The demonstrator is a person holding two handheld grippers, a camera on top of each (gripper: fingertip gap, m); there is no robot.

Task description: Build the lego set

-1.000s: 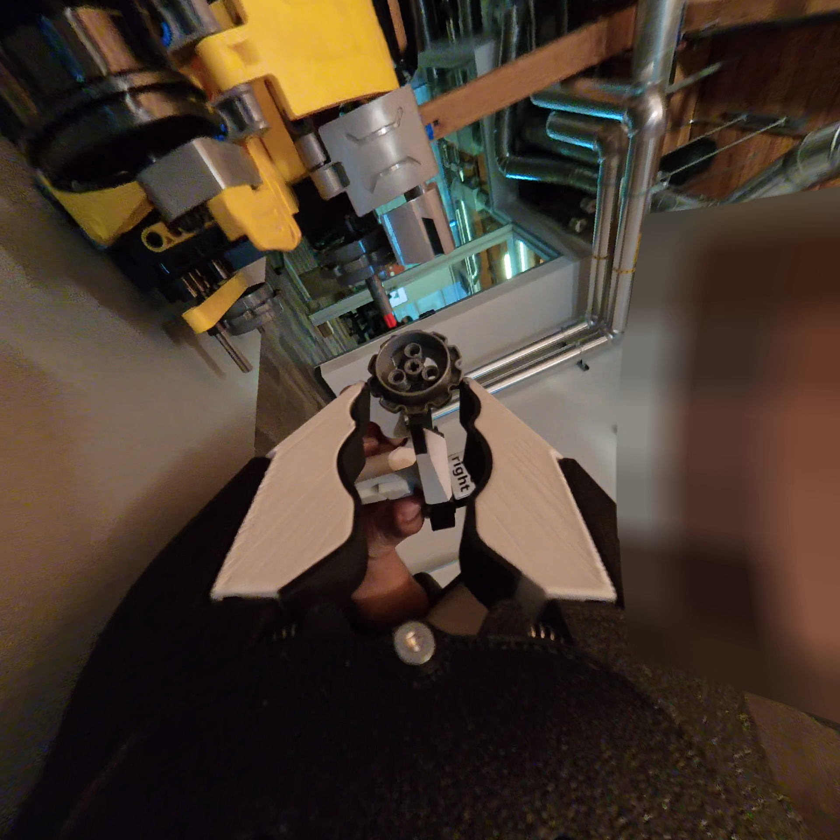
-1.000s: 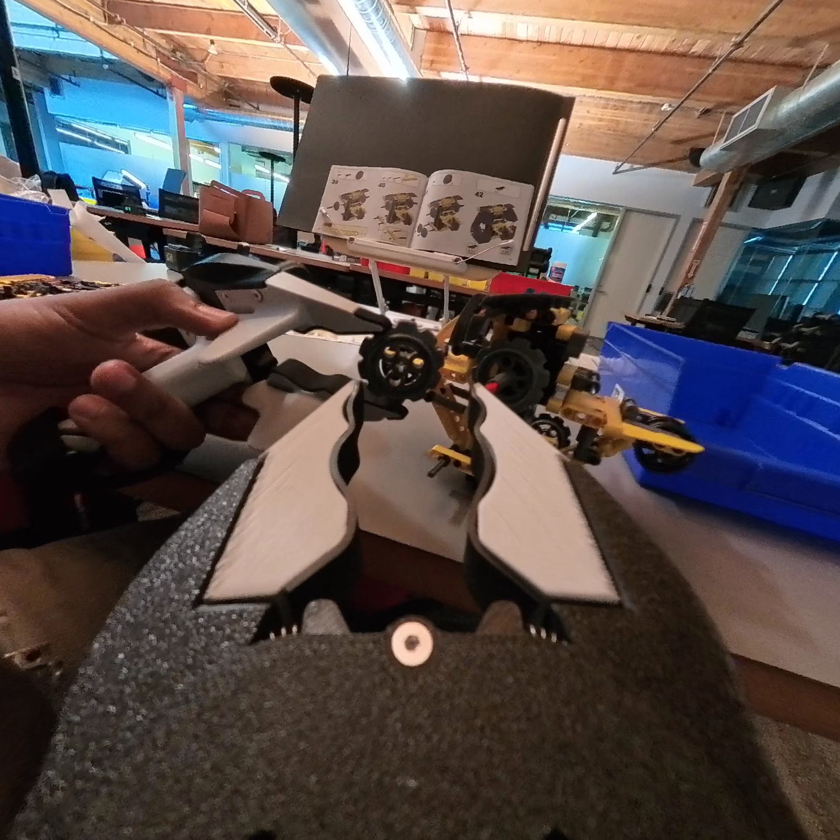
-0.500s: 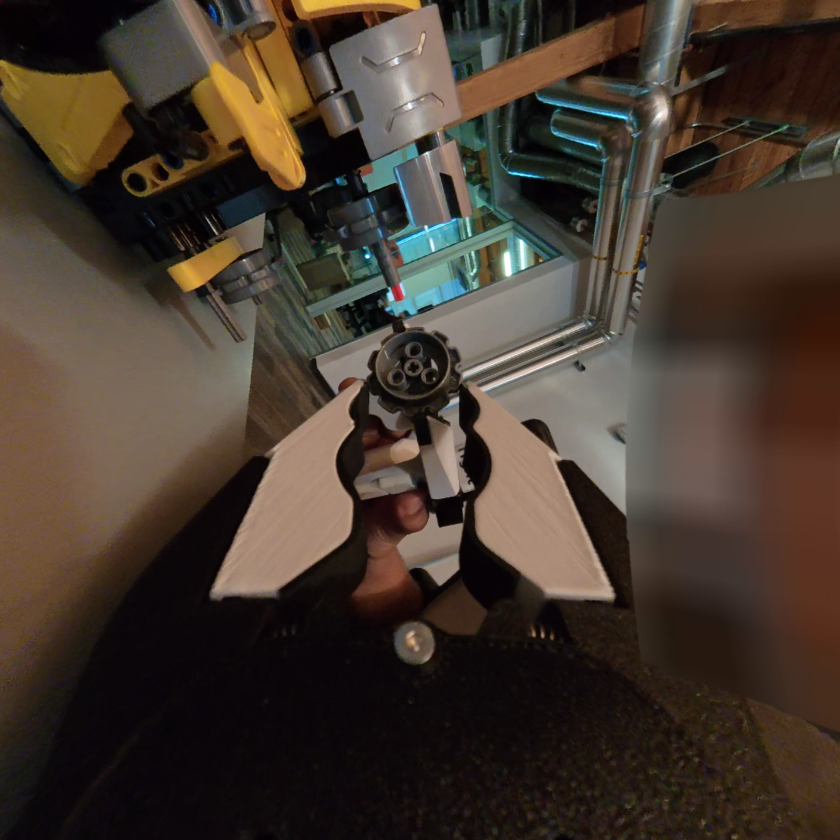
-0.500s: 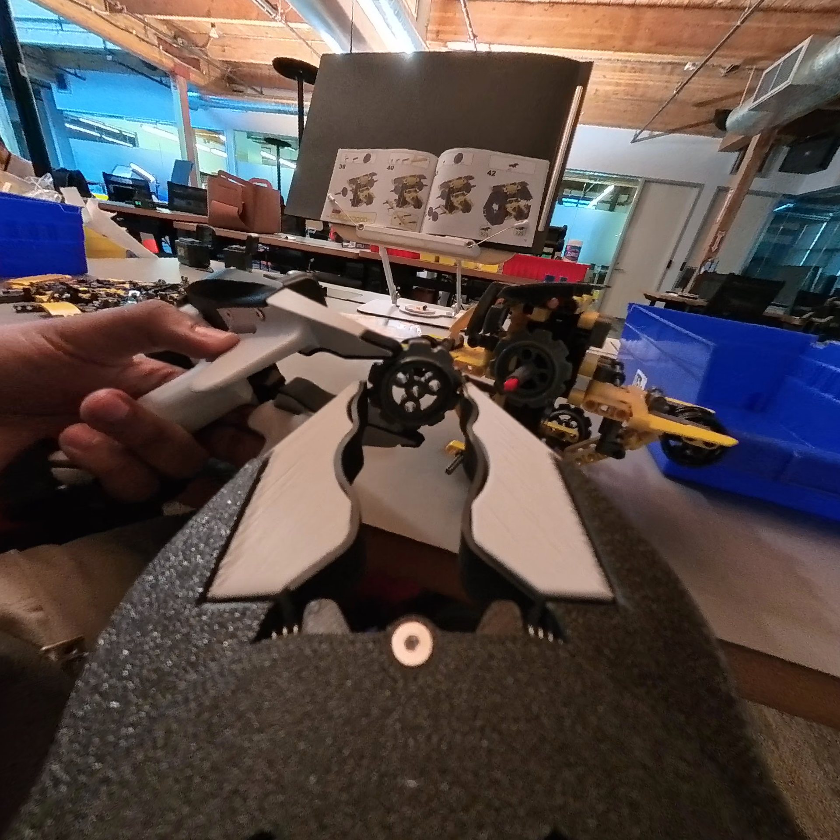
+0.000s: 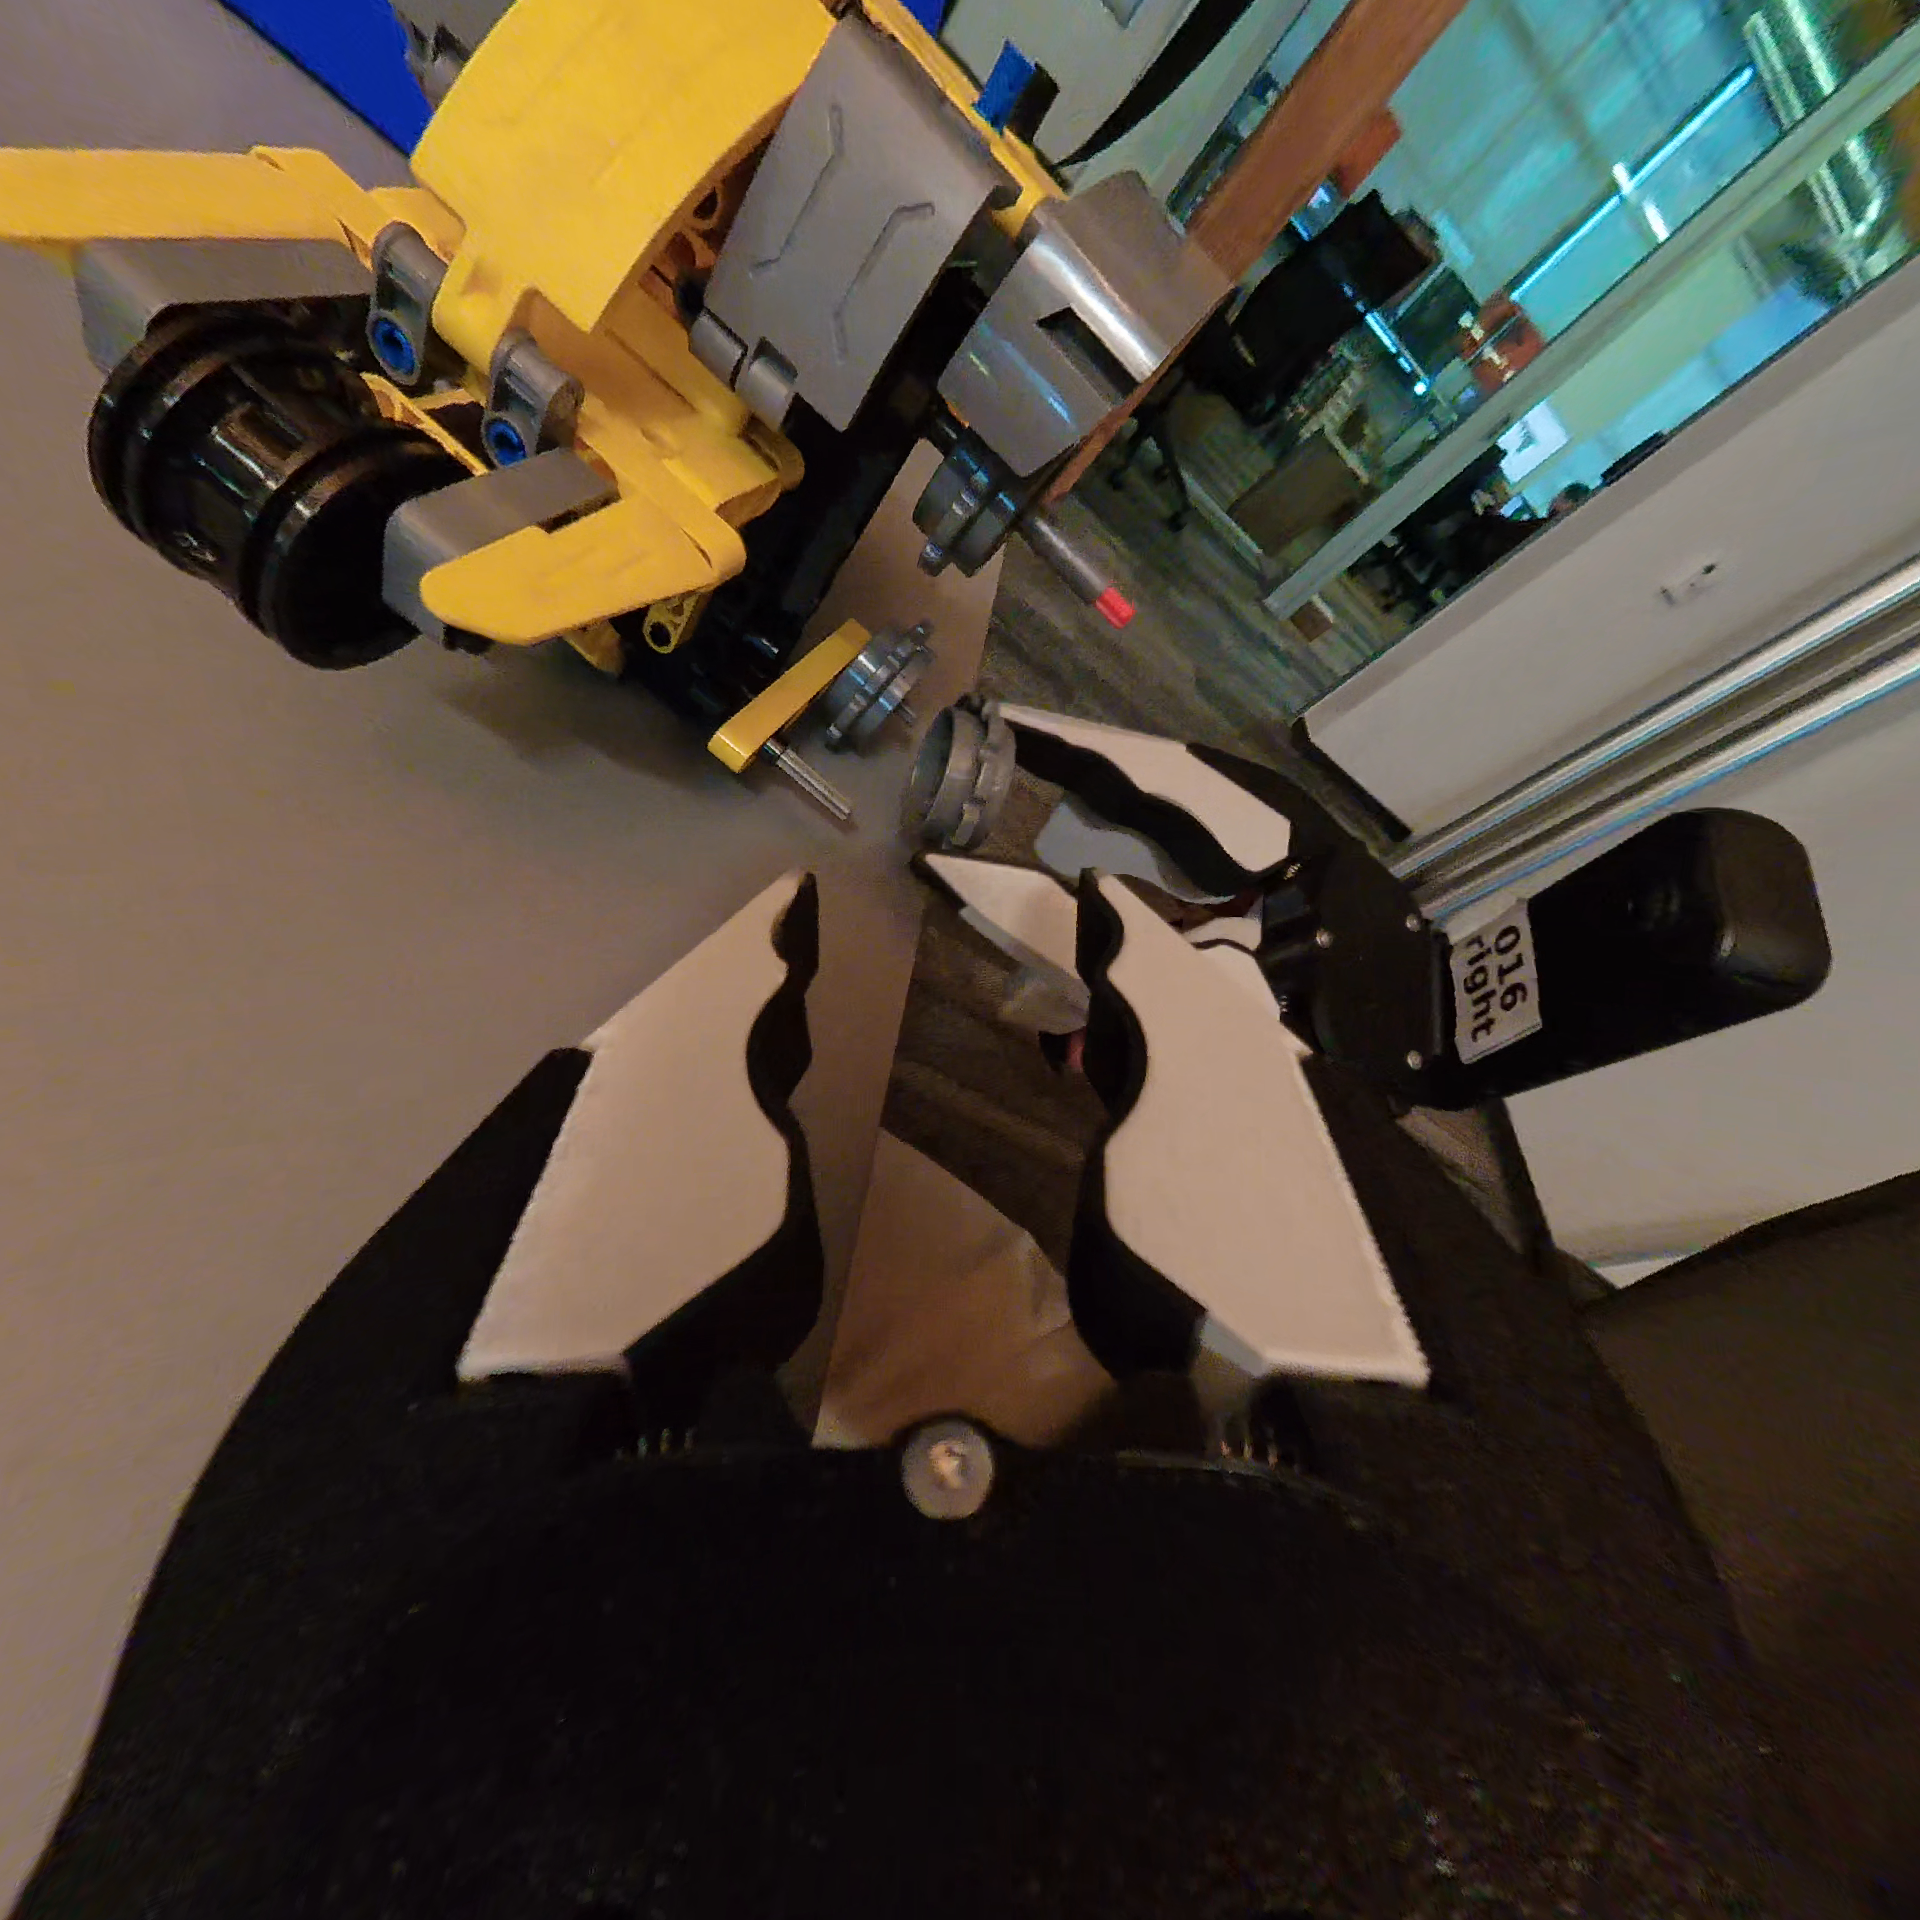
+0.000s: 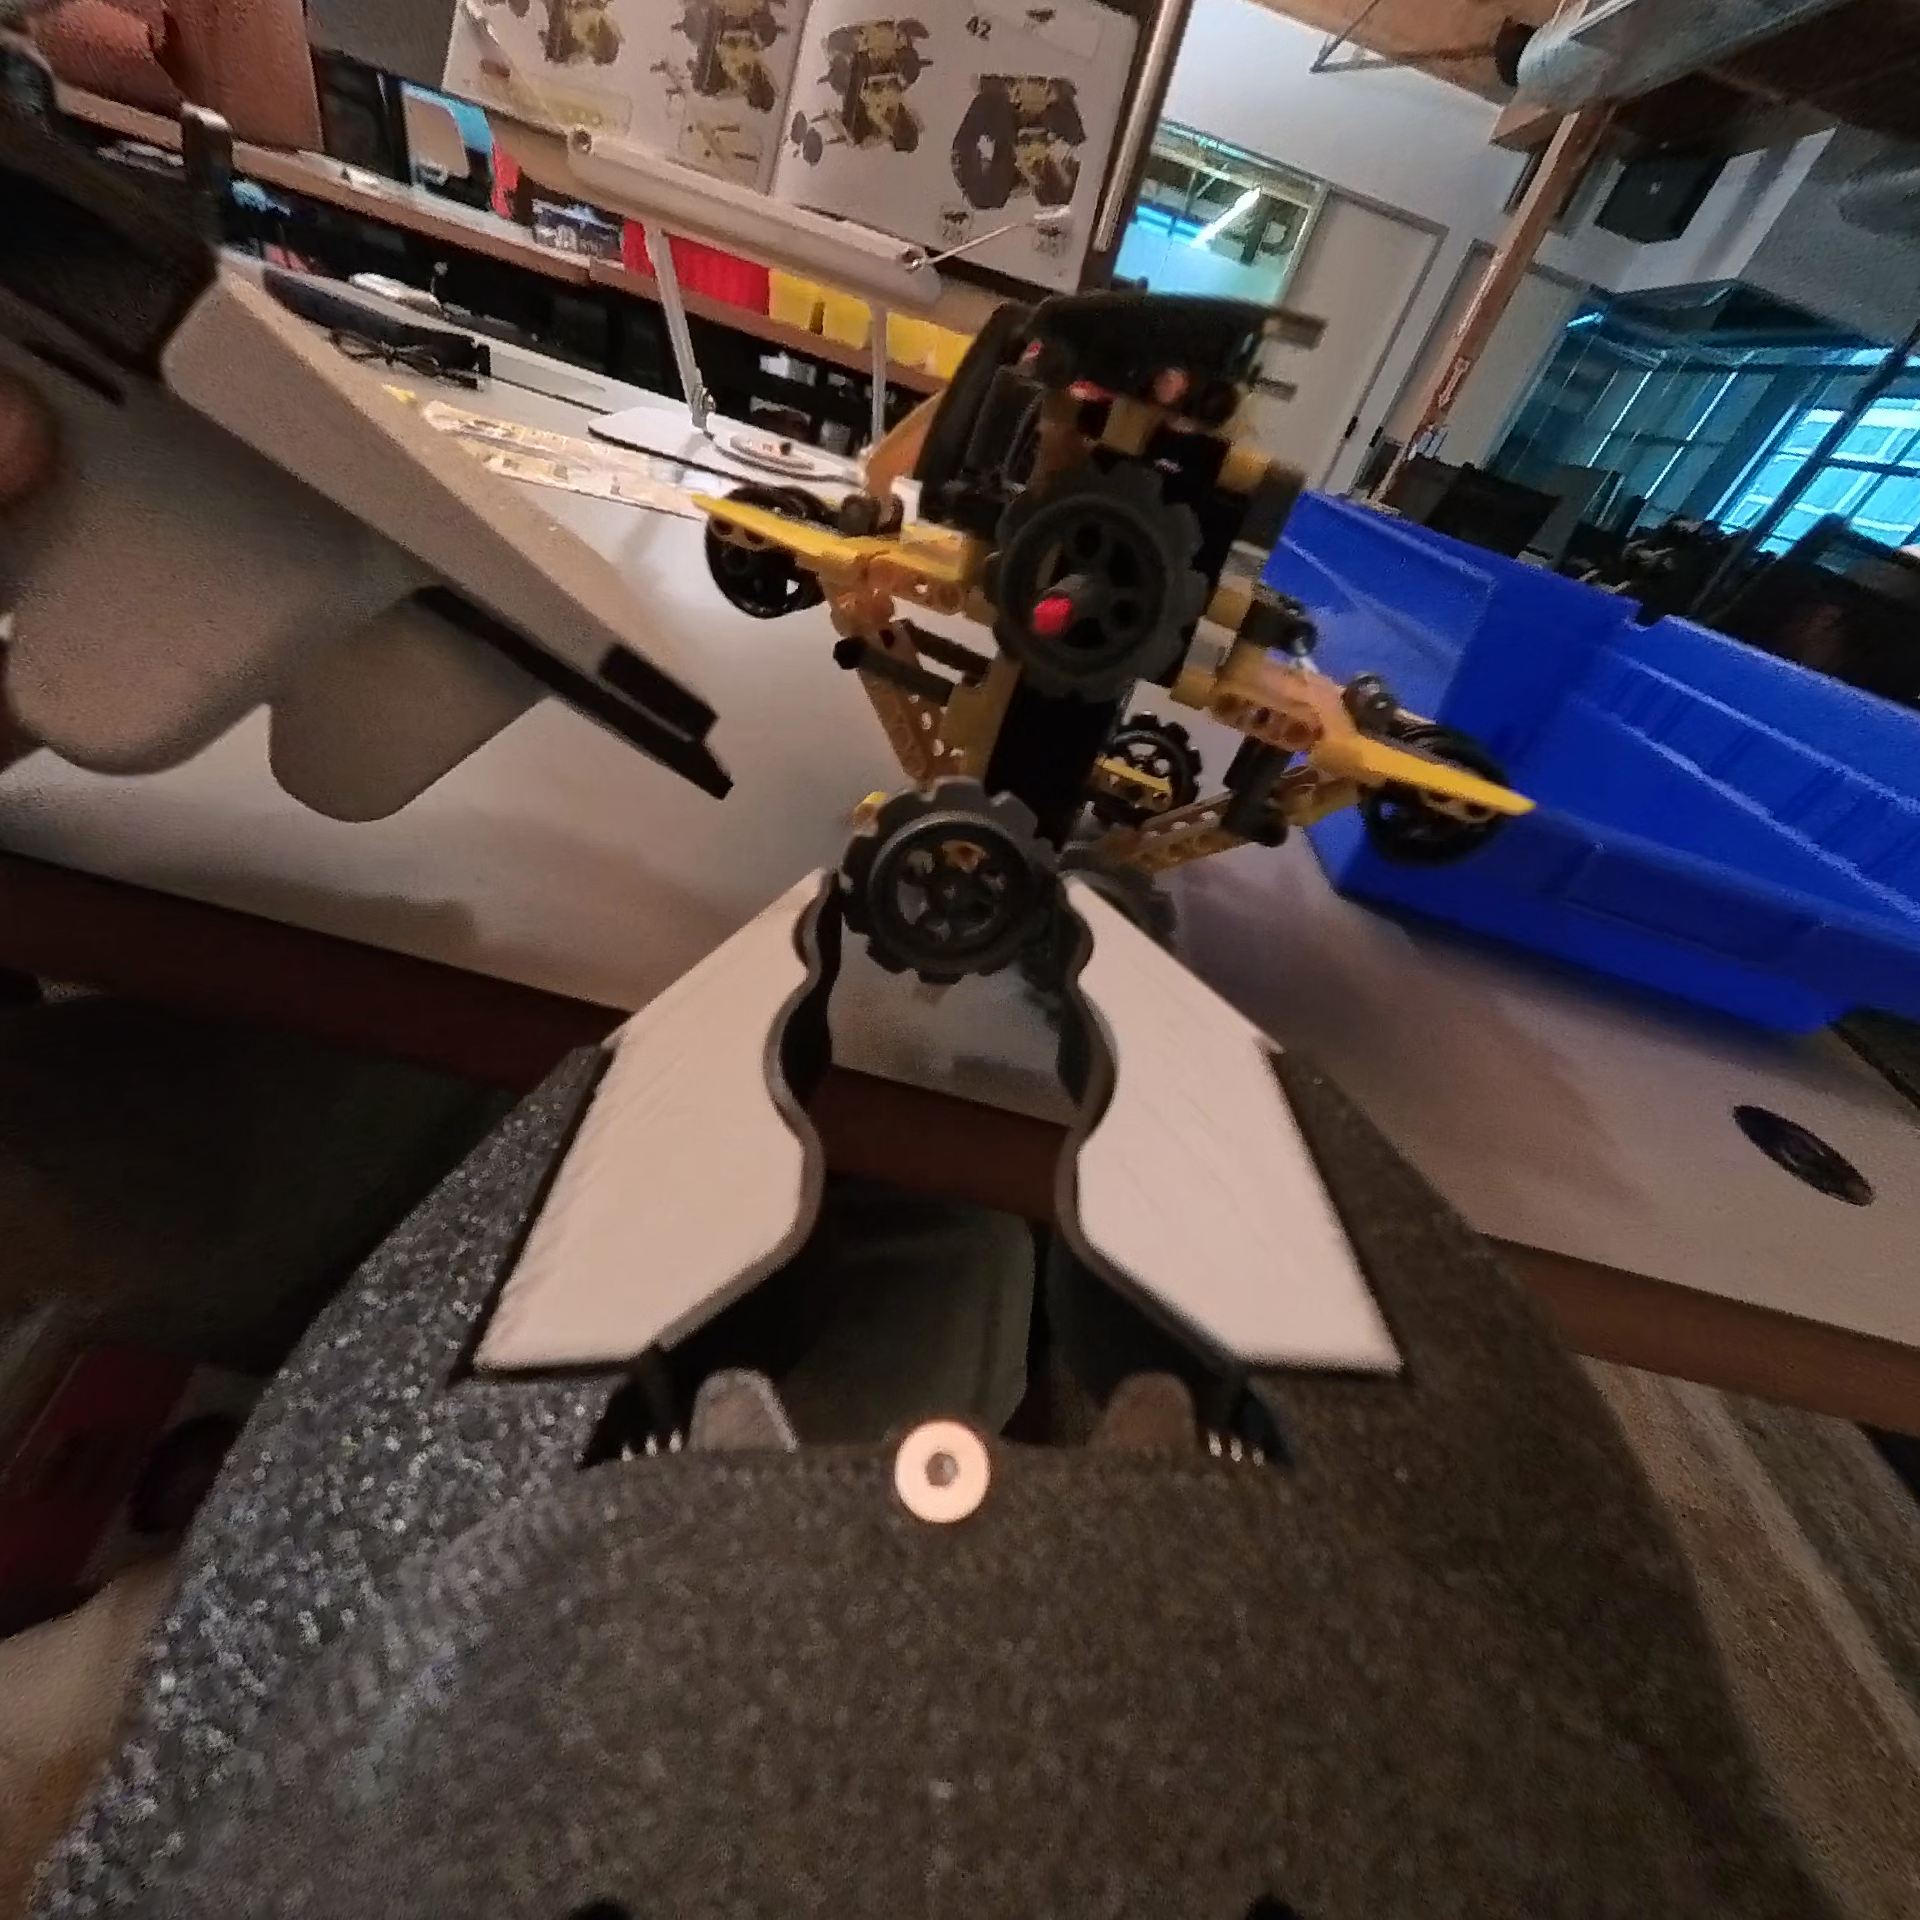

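Right wrist view: right gripper clamps a small dark toothed wheel between its fingertips, held in the air just in front of the yellow-and-black brick-built vehicle on the grey table. A matching wheel already sits on the model, on an axle with a red tip; the gripped wheel is not mounted. Left wrist view: left gripper is empty, jaws apart, hovering beside the model's near edge. Blue bin stands just beyond. An instruction booklet is propped open behind the model.
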